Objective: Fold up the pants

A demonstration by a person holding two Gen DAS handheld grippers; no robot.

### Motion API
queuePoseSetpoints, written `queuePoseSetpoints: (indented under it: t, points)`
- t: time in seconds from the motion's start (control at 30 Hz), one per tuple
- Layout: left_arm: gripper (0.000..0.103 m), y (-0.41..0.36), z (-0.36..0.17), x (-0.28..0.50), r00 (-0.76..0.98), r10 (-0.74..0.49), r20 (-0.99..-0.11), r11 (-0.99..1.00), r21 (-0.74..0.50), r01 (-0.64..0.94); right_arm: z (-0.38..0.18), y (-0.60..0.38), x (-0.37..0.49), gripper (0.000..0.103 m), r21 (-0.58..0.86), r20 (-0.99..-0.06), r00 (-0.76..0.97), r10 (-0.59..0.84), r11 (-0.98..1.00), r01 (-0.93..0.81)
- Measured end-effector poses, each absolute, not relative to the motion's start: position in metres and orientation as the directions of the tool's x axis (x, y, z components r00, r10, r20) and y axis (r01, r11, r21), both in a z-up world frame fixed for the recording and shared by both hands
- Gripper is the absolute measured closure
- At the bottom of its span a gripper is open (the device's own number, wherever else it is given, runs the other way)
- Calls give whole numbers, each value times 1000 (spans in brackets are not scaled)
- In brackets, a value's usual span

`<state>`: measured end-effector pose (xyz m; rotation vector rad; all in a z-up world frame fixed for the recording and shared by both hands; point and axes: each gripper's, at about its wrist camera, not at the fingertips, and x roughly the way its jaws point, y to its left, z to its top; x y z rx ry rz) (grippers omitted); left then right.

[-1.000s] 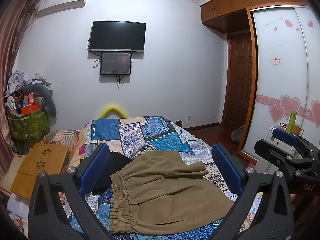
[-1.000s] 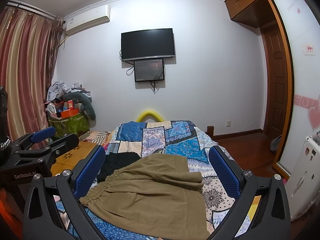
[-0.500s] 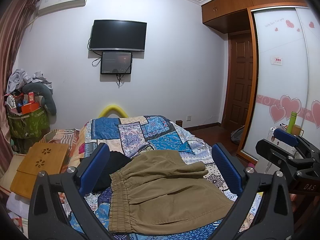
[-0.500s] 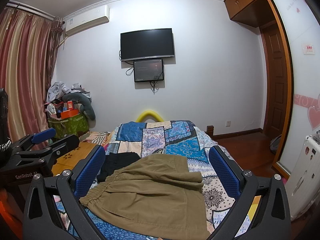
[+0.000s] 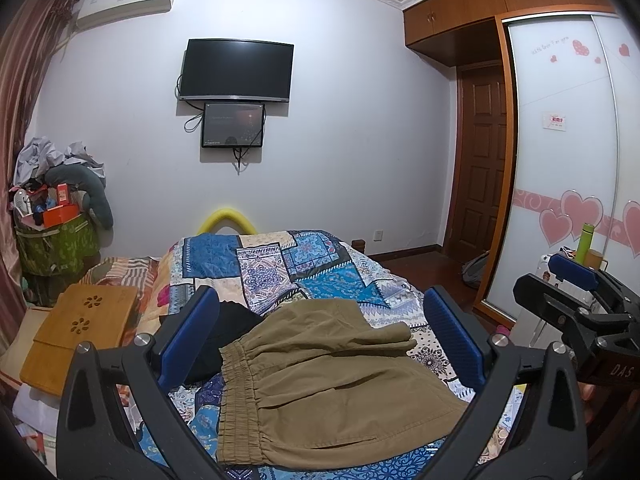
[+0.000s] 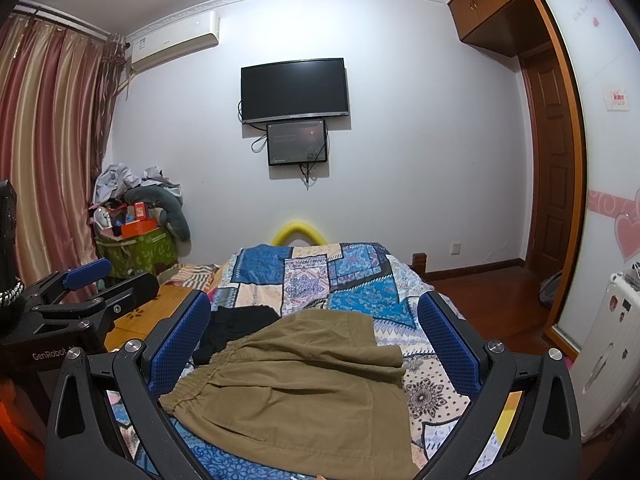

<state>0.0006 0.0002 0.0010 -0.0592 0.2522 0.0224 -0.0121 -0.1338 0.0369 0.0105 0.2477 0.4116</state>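
Khaki pants (image 5: 328,380) with an elastic waistband lie spread on the patchwork bedspread (image 5: 304,264), waistband to the left; they also show in the right wrist view (image 6: 296,392). My left gripper (image 5: 320,336) hovers open and empty above the pants, with blue pads (image 5: 188,336) wide apart. My right gripper (image 6: 316,340) is likewise open and empty above them. The right gripper shows at the right edge of the left wrist view (image 5: 576,280); the left gripper shows at the left of the right wrist view (image 6: 84,276).
A black garment (image 5: 228,332) lies left of the pants, partly under them. A wooden lap table (image 5: 80,332) sits left of the bed. A cluttered green bin (image 5: 52,240) stands by the curtain. A wardrobe (image 5: 572,160) and a white appliance (image 6: 608,360) stand to the right.
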Motion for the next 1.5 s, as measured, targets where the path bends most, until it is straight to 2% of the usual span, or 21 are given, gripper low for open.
queuePoseSetpoints:
  t: [0.7,0.93,1.13,1.37,1.5]
  points:
    - [0,-2,-2,22,959,16,-284,999,-40,-28,28,-131,5,0,68,-277,877,394,918,-391]
    - [0,15,-15,74,921,-18,-390,997,-75,-12,11,-132,36,0,91,-337,859,387,921,-379]
    - [0,39,-40,129,870,37,-492,996,-55,-74,-12,-138,70,0,83,-406,838,365,928,-363]
    - [0,70,-87,189,774,114,-622,992,32,-121,-53,-162,121,0,124,-578,736,353,929,-349]
    - [0,87,-120,219,701,115,-704,993,66,-97,-83,-174,146,1,126,-665,669,332,932,-339]
